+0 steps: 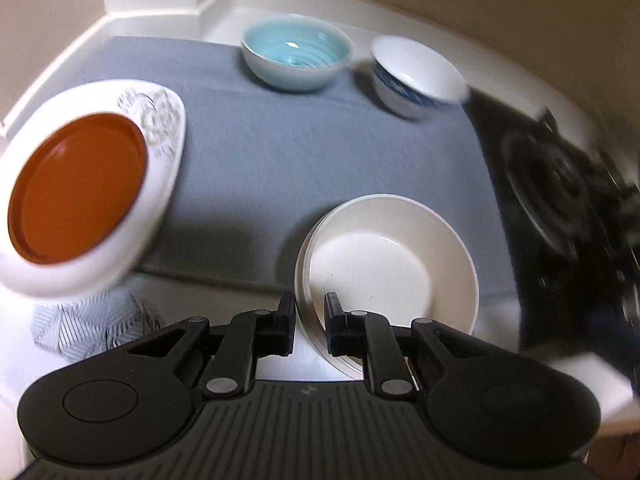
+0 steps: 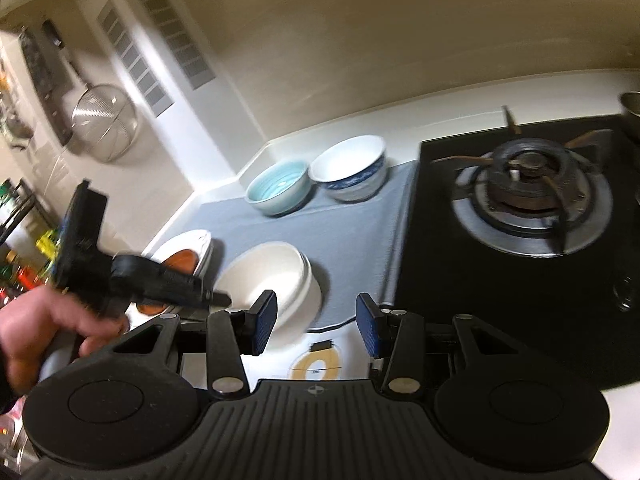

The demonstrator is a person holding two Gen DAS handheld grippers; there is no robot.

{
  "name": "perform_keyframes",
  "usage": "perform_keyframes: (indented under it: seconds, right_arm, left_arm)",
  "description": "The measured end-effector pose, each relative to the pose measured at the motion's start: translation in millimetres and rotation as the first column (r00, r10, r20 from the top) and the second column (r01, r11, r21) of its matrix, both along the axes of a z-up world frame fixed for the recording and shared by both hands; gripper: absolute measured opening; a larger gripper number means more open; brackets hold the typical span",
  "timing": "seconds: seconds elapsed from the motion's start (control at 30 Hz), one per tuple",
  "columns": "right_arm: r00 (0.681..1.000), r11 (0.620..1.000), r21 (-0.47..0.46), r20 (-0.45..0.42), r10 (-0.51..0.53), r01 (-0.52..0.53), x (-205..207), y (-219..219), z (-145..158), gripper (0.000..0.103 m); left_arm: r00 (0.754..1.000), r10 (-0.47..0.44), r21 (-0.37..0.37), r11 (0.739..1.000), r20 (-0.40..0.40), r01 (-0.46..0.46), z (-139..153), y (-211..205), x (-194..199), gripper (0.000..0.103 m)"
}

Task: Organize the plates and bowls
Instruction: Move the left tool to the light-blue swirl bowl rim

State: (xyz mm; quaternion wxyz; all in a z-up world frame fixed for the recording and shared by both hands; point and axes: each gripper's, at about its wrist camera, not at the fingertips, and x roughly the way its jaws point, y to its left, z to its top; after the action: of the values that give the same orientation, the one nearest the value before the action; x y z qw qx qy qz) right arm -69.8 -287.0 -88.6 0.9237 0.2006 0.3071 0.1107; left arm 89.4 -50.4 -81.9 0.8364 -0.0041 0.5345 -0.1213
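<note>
My left gripper (image 1: 310, 312) is shut on the near rim of a cream plate (image 1: 392, 256), which seems to rest on another cream plate over the grey mat (image 1: 280, 152); the plate also shows in the right wrist view (image 2: 272, 276). An orange plate (image 1: 76, 188) lies in a white oval dish (image 1: 160, 120) at the left. A light blue bowl (image 1: 298, 56) and a white bowl with blue pattern (image 1: 416, 76) stand at the mat's far edge. My right gripper (image 2: 316, 324) is open and empty, above the counter near the mat's front right corner.
A black gas hob with a burner (image 2: 528, 196) lies right of the mat. A patterned object (image 1: 88, 324) sits under the white dish. A strainer (image 2: 106, 120) hangs on the wall at left. A steel pot (image 2: 632, 116) stands at the far right.
</note>
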Motion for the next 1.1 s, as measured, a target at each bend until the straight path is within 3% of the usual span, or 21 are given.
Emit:
perform_keyframes:
  seconds: [0.17, 0.27, 0.43, 0.6, 0.83, 1.1]
  right_arm:
    - [0.999, 0.999, -0.023, -0.011, 0.046, -0.046, 12.7, 13.2, 1.4, 0.046]
    - [0.999, 0.998, -0.037, -0.012, 0.041, -0.042, 15.6, 19.0, 5.3, 0.046]
    - [1.000, 0.998, -0.068, -0.031, -0.002, 0.000, 16.6, 27.3, 7.8, 0.046]
    - [0.995, 0.992, -0.095, -0.060, -0.084, 0.078, 12.4, 37.8, 18.1, 0.046]
    - [0.979, 0.967, -0.194, -0.088, -0.183, 0.163, 8.5, 53.6, 31.5, 0.046]
    - [0.948, 0.928, -0.261, -0.104, -0.299, 0.264, 7.1, 66.0, 47.6, 0.046]
  left_arm:
    - [0.997, -0.030, -0.034, 0.999, 0.074, 0.033, 17.4, 3.1, -12.5, 0.030]
    - [0.987, -0.035, -0.039, 0.998, 0.154, 0.041, 31.9, 6.2, -1.3, 0.030]
    - [0.977, 0.041, -0.101, 0.995, 0.211, -0.020, 41.3, 21.3, 43.0, 0.030]
    - [0.967, 0.126, -0.154, 0.984, 0.220, -0.094, 36.9, 36.3, 99.4, 0.030]
    - [0.954, 0.221, -0.189, 0.965, 0.203, -0.183, 9.6, 47.7, 177.7, 0.035]
    - [0.961, 0.240, -0.248, 0.948, 0.135, -0.201, -21.8, 51.6, 221.1, 0.035]
